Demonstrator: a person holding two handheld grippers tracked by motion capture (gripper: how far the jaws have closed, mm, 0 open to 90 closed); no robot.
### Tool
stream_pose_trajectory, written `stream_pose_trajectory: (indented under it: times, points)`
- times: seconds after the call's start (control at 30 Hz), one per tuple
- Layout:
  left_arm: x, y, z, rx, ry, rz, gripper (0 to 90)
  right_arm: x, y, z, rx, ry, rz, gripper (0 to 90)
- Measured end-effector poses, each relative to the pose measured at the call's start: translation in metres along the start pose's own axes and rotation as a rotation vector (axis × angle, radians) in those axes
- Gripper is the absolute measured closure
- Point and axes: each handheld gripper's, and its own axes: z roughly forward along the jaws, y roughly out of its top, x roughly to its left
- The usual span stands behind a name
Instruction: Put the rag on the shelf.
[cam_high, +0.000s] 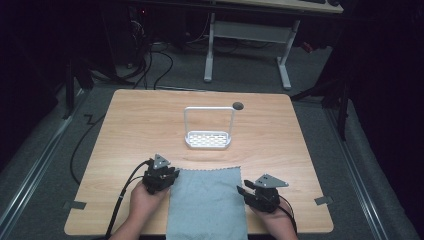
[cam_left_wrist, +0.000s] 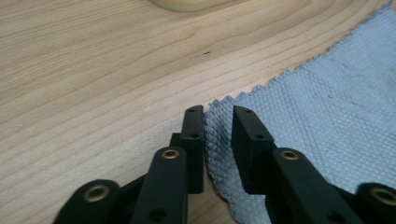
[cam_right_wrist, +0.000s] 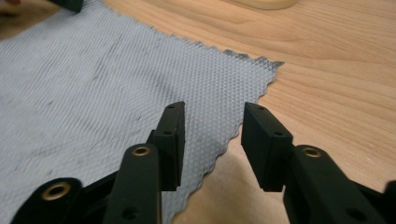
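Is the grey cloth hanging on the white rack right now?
No, the grey cloth lies flat on the table's near edge, apart from the white rack, which stands bare farther back.

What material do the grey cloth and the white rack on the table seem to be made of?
The grey cloth looks like woven fabric, perhaps microfibre: matte, with a fine waffle texture and zigzag-cut edges. The white rack seems to be coated metal or plastic, I cannot tell which: a thin smooth frame over a perforated base. The table shows light wood grain, possibly laminate.

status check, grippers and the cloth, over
Left gripper jaws astride cloth corner, gap showing. Right gripper open over its right edge. White rack sits apart behind; nothing in the way.
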Motion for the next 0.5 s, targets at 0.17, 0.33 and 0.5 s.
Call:
stream_pose_trajectory:
  times: [0.17,0.33,0.5]
  points:
    - [0.002,-0.003,0.001,-0.016,-0.047,-0.013,88.4,-0.009,0.014,0.021,0.017,-0.031,0.041,51.0]
    - [0.003,-0.004,0.000,-0.017,-0.062,-0.022,88.5,-0.021,0.031,0.038,0.045,-0.048,0.089,50.4]
    - [0.004,-0.004,0.000,-0.018,-0.071,-0.025,88.5,-0.020,0.031,0.049,0.051,-0.081,0.055,55.3]
